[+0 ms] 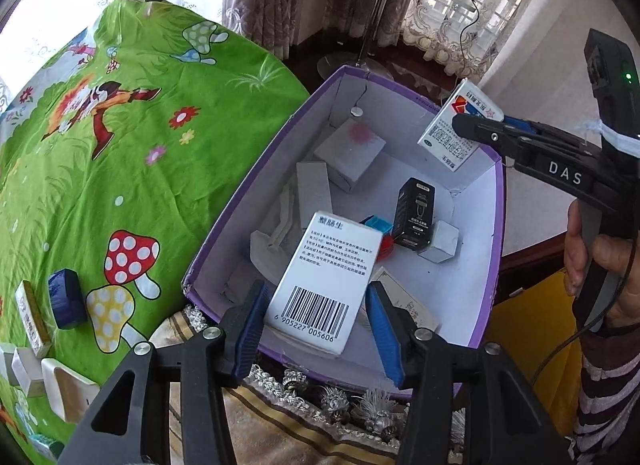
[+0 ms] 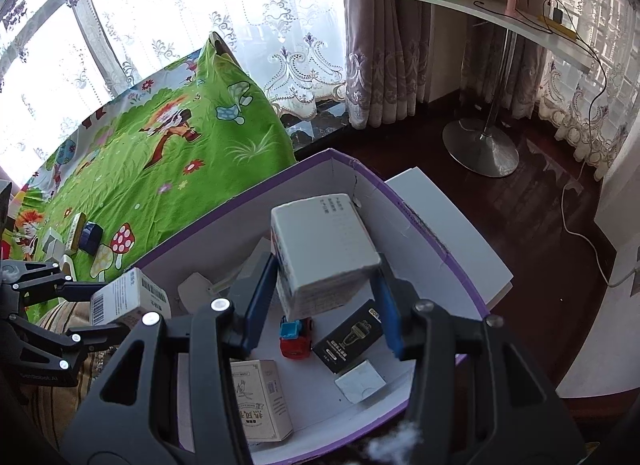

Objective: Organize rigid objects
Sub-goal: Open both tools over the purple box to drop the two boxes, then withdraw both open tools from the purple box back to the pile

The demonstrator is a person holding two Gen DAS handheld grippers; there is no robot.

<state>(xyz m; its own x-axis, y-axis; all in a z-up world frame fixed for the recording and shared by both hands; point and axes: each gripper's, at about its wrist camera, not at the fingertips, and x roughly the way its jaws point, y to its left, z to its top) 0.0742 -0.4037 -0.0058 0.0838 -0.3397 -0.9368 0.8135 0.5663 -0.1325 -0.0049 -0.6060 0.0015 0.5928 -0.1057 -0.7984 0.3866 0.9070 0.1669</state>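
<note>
Sorting is partly done: several cartons already lie in the purple-rimmed box (image 1: 224, 225). Your left gripper (image 1: 316, 305) clamps the barcode carton (image 1: 320, 285) over its 6 o'clock rim, your right gripper (image 2: 326, 297) grips a medicine carton (image 2: 320, 249) above it; the blue box (image 1: 66, 299) and neighbours wait at 9 o'clock on the green cloth (image 1: 120, 145).

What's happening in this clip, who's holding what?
A person is sorting small boxes from a green cloth into a purple bin. The left gripper holds a barcode box over the bin's near edge; the pads look slack on it. The right gripper grips a white box above the bin. Several boxes and a toy truck already lie inside. A few boxes remain on the cloth, including a dark blue one.
</note>
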